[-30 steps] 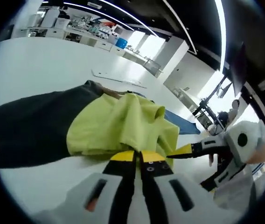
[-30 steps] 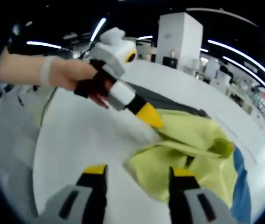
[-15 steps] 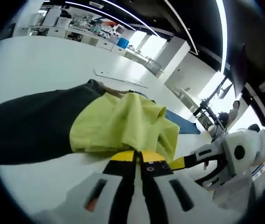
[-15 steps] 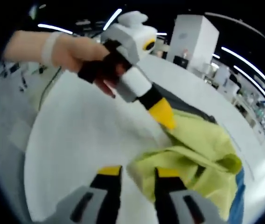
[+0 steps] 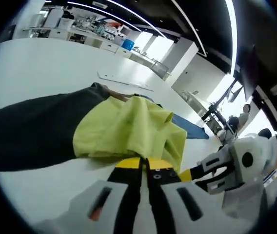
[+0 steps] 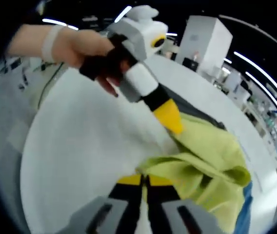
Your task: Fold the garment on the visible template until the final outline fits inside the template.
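Note:
A yellow-green garment [image 5: 128, 129] lies bunched on a dark template mat [image 5: 31, 134], with a blue cloth [image 5: 189, 127] behind it. My left gripper [image 5: 146, 165] is shut on the garment's near edge. The right gripper [image 5: 216, 170] comes in from the right, its yellow tip at the same cloth. In the right gripper view the garment [image 6: 202, 156] is heaped at right, over the dark mat [image 6: 199, 113]. My right gripper [image 6: 145, 180] has its jaws shut on the garment's lower edge. The left gripper [image 6: 170, 122], held by a hand [image 6: 65, 46], pinches the garment just above.
The white table [image 5: 55, 63] spreads around the mat, with open surface at the left of the right gripper view [image 6: 80, 146]. A flat pale strip [image 5: 124, 80] lies farther back. Shelves and benches stand beyond the table's far edge.
The right gripper's jaws went from wide open to shut on the garment's edge, and it moved in closer to the left gripper. The left gripper kept its hold.

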{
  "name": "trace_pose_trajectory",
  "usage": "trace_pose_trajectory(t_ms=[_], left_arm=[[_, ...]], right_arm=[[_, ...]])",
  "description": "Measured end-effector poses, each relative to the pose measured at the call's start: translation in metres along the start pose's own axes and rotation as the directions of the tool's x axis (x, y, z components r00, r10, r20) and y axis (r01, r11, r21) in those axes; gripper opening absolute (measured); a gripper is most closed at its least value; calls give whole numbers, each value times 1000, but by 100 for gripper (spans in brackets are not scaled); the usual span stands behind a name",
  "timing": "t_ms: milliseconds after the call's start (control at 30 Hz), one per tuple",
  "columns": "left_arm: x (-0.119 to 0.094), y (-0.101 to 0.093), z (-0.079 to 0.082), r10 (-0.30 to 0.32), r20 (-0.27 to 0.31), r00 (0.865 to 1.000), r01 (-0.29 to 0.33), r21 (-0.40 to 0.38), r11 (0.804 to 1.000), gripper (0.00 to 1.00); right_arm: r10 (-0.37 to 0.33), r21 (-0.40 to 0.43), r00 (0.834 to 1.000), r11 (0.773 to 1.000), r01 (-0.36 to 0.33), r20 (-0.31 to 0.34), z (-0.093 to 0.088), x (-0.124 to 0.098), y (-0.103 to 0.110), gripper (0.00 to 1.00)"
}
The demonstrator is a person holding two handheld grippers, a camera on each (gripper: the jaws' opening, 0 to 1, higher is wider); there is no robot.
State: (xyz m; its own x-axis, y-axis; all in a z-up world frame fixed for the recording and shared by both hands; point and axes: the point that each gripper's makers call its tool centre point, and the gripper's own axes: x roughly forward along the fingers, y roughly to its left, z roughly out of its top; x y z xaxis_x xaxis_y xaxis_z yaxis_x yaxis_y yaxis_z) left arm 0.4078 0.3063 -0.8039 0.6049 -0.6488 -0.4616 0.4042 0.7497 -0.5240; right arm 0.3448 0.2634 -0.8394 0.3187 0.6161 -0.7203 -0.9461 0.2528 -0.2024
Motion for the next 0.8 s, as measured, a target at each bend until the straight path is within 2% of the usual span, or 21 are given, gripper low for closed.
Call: trace_pose_trajectory(t_ms=[367,467,567,633,800], left_arm=[[-19,-2,-1,3,3,1000,-3,23,1000,0],[-26,-7,-6,3,0,1000,-3,30,1000,0],[-35,-11,-13,0,-11,1000,1,40,999,0],[-40,-5,-15,5,-15,1000,-5,41,999,0],[-55,-7,-27,12,-20,1000,-12,27,1000,0]], right_arm=[[-7,30,1000,1000,7,3,-4,-27,-1,0],[-14,34,1000,999,14,2,-6,-36,0,0],[-20,43,1000,999,19,4,-13,-45,0,0],[-18,66,1000,998,18,8,-17,-49,1,0],[-35,76,999,996,36,-18,-35,-63,6,0]])
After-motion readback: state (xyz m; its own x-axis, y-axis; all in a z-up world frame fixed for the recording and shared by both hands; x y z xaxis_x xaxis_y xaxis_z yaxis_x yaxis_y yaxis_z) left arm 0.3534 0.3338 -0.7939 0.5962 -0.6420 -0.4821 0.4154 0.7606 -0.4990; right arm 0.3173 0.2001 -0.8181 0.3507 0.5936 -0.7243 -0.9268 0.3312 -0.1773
